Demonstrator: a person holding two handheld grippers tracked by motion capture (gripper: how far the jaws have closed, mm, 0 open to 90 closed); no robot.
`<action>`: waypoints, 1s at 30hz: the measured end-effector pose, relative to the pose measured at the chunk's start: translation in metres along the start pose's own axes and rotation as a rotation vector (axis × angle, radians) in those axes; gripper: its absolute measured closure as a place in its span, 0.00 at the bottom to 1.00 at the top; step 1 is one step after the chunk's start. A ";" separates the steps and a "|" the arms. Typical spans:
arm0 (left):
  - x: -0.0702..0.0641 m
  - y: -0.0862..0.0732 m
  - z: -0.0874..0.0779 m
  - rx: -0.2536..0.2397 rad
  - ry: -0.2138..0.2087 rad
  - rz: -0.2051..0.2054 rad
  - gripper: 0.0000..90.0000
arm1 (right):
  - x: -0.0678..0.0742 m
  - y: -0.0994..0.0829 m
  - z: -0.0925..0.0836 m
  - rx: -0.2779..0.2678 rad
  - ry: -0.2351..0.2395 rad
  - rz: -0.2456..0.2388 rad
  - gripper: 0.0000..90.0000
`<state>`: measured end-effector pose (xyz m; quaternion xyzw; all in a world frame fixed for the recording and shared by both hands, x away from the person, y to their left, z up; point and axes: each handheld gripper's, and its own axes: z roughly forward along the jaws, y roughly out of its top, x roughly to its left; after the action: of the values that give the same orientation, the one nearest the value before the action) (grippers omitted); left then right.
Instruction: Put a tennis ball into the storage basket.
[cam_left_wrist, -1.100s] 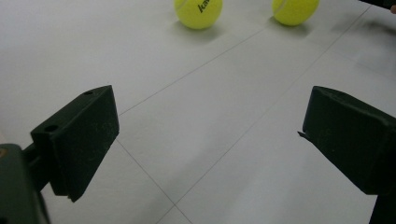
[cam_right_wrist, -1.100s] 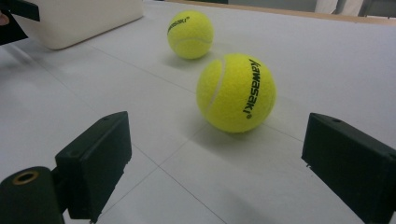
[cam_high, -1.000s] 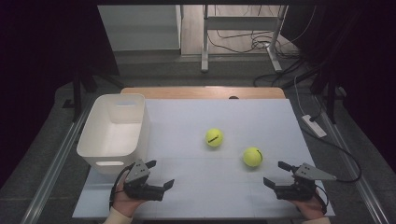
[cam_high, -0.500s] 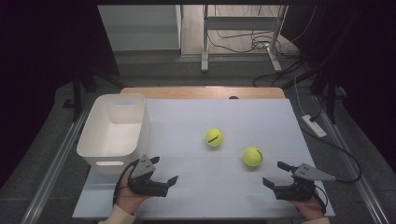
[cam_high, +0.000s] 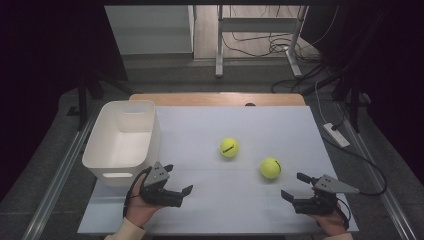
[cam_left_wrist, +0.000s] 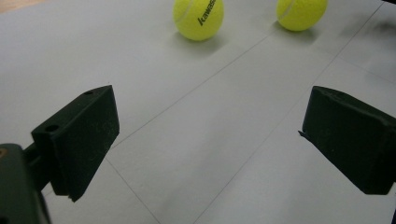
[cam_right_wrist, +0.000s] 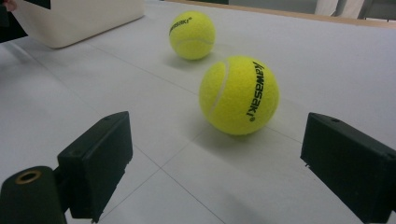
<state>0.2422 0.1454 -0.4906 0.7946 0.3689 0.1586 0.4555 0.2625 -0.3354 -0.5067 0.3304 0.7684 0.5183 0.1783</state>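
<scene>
Right gripper (cam_high: 296, 186) is held wide open, nothing gripped; near ball (cam_right_wrist: 239, 95) sits just ahead, between the jaw lines. Left gripper (cam_high: 176, 181) is also spread wide & empty, w/ far ball (cam_high: 229, 147) well apart from it. Risk imo: ball gets nudged by one jaw & rolls off the table (cam_high: 210, 200). No long axis on a ball, tho the logo is seen running upright; bin (cam_high: 102, 165) at left
</scene>
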 end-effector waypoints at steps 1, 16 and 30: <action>0.000 0.001 0.000 -0.001 0.001 -0.001 0.05 | 0.000 0.000 0.000 0.000 0.000 -0.001 0.10; -0.001 0.013 -0.001 -0.016 -0.014 0.000 0.05 | 0.001 0.001 0.000 -0.005 0.002 -0.003 0.10; -0.004 0.022 0.007 -0.008 -0.029 0.010 0.05 | 0.001 0.001 0.000 -0.005 0.002 -0.003 0.10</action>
<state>0.2537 0.1311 -0.4752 0.7966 0.3577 0.1508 0.4634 0.2622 -0.3347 -0.5056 0.3285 0.7676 0.5204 0.1793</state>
